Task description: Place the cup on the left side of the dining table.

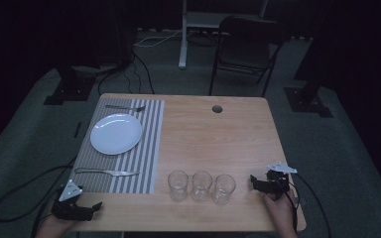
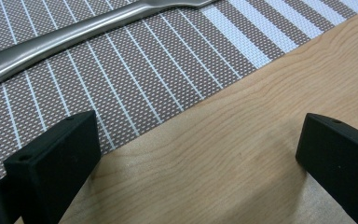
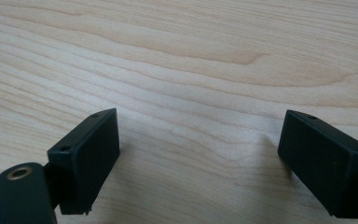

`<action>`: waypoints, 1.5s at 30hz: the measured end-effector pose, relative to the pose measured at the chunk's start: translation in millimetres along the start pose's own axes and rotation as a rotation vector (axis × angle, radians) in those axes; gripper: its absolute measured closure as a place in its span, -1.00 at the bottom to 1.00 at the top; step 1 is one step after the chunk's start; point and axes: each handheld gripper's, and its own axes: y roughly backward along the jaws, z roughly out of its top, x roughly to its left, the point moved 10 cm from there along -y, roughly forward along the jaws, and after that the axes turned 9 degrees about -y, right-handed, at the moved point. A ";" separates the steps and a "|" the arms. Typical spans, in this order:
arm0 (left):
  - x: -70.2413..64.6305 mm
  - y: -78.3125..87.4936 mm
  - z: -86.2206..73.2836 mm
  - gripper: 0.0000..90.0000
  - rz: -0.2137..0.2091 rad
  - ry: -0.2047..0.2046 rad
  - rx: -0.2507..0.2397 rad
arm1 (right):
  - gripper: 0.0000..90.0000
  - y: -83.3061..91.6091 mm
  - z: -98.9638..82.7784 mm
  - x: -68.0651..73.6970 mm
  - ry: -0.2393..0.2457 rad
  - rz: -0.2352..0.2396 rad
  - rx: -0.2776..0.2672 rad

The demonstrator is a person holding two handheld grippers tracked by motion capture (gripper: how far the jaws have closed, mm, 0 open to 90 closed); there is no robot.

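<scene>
From above, the wooden surface (image 1: 203,129) carries one striped mat (image 1: 129,148) with one plate (image 1: 115,133), one fork (image 1: 125,107), one knife (image 1: 106,172), and three glasses (image 1: 201,186) in a row between the left gripper (image 1: 92,208) and right gripper (image 1: 254,182). In the left gripper view, its fingers (image 2: 51,163) gape wide, empty, near the knife (image 2: 74,32). In the right gripper view, the fingers (image 3: 86,154) stand wide apart over bare wood, empty.

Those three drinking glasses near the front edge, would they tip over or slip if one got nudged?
Likely yes. The glasses stand upright, taller than wide, so a high push could topple one. They sit close together, so one might knock its neighbour. Their smooth clear walls probably slip in hard fingers.
</scene>
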 end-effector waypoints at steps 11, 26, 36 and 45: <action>1.3 0.0 -0.1 -1.00 -0.013 -0.011 0.000 | -0.73 0.0 0.0 0.0 0.000 0.000 0.001; 0.8 -0.7 10.3 -0.95 -0.015 0.004 -0.013 | -0.73 0.1 -0.1 0.0 0.000 0.000 0.000; -6.0 -0.3 18.9 -0.95 -0.050 0.002 -0.038 | -0.73 0.0 -0.1 0.0 0.000 0.000 0.000; -21.9 -2.1 38.6 -0.95 -0.095 -0.021 -0.066 | -0.73 0.0 -0.1 0.0 0.000 0.000 0.000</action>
